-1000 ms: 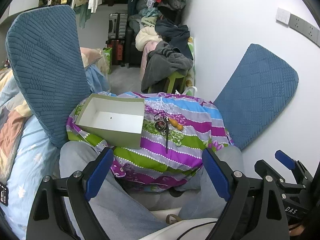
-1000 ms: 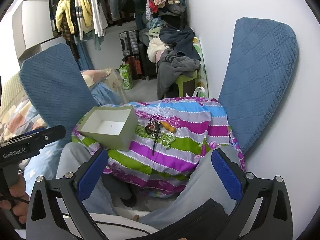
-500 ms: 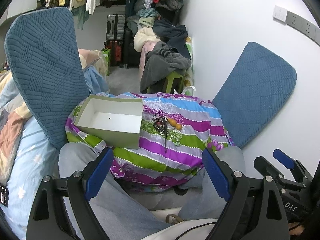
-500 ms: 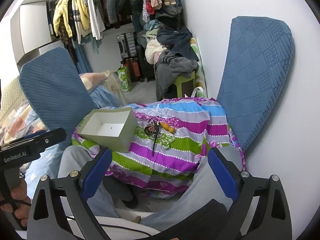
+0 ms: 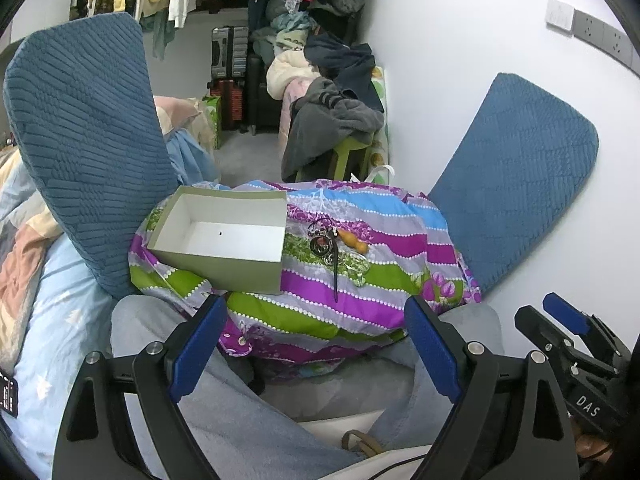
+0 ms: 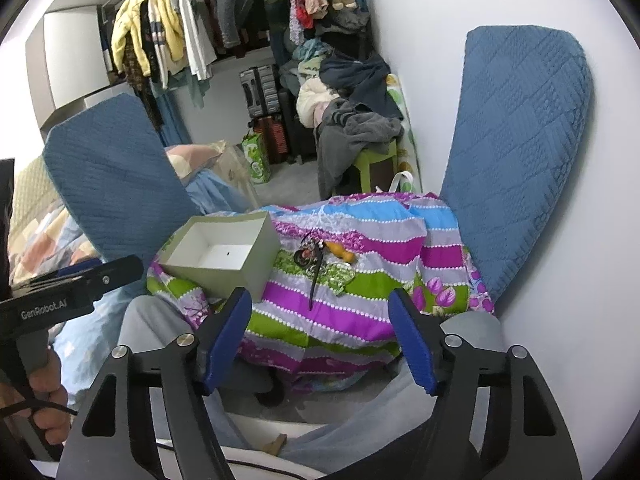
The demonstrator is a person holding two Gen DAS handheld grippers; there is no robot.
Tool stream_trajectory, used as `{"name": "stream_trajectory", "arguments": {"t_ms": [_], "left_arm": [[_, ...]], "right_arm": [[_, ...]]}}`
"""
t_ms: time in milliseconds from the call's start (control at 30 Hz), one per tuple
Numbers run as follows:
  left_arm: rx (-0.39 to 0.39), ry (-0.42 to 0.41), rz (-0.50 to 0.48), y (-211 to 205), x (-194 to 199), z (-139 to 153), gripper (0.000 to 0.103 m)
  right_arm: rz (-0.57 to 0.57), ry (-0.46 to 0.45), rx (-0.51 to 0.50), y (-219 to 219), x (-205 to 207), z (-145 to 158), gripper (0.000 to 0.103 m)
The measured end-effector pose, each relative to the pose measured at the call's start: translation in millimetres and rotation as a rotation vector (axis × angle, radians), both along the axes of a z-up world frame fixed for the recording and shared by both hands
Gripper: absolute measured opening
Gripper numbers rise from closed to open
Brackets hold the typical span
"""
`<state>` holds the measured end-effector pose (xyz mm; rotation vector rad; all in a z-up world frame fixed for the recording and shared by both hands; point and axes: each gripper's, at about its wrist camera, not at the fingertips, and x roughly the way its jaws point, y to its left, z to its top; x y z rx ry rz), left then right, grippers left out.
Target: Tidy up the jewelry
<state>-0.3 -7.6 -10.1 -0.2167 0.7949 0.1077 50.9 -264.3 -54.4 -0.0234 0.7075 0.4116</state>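
Bedroom corner, white wall on the right, clothes rail (image 6: 168,40) and piled garments at the back.

Nearest: left gripper (image 5: 316,348) held low over the person's grey-trousered knees (image 5: 152,336), pointing forward and slightly down at the cushion. Jaws spread wide, nothing between the blue pads (image 5: 196,348). Right gripper (image 6: 320,340) in a like pose, level with the left one; jaws likewise spread wide and empty, blue pads (image 6: 226,336) framing the near edge of the cushion. In the right wrist view the left gripper's body shows at the far left, gripped by a hand (image 6: 44,384) from below. In the left wrist view the right gripper's tip shows at the lower right. Neither gripper touches anything.

Middle: striped cushion (image 5: 360,280) in purple, green and blue bands, resting across the knees. On its left part sits an open grey-green box (image 5: 224,236), white inside, with one small dark speck on its floor. Just right of the box, apart from it, lies the jewelry (image 5: 326,244): a small dark tangle with a round ring-like piece, a dark cord trailing toward the camera, and an orange piece (image 5: 354,240) touching the tangle's right side. Finer detail of the tangle too small to tell.

Beyond: two blue quilted pads, one (image 5: 84,144) upright on the left behind the box, one (image 5: 516,176) leaning on the right wall. Farther back, a green stool (image 5: 348,156) under a grey garment, and suitcases (image 5: 230,64).
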Motion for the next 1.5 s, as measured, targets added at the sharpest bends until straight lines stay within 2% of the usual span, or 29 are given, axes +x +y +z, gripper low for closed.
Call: {"name": "stream_trajectory", "arguments": {"t_ms": [400,733,967,1300,1500], "left_arm": [[0.0,0.005,-0.004,-0.6,2.7,-8.2,0.09],[-0.017,0.027,-0.007,3.3,15.0,-24.9,0.09],[-0.027,0.054,-0.007,13.2,27.1,-40.1,0.09],[-0.064,0.118,-0.027,22.6,74.0,-72.3,0.09],[-0.094,0.161,-0.06,21.6,114.6,-101.3,0.089]], "right_arm": [[0.019,-0.003,-0.004,4.8,-1.1,-9.7,0.059],[0.021,-0.003,-0.001,5.0,0.8,-18.1,0.058],[0.009,-0.002,-0.004,12.0,16.9,-24.5,0.058],[0.0,0.028,-0.018,17.8,54.5,-52.4,0.058],[0.017,0.066,-0.043,19.9,90.2,-84.0,0.058]]}}
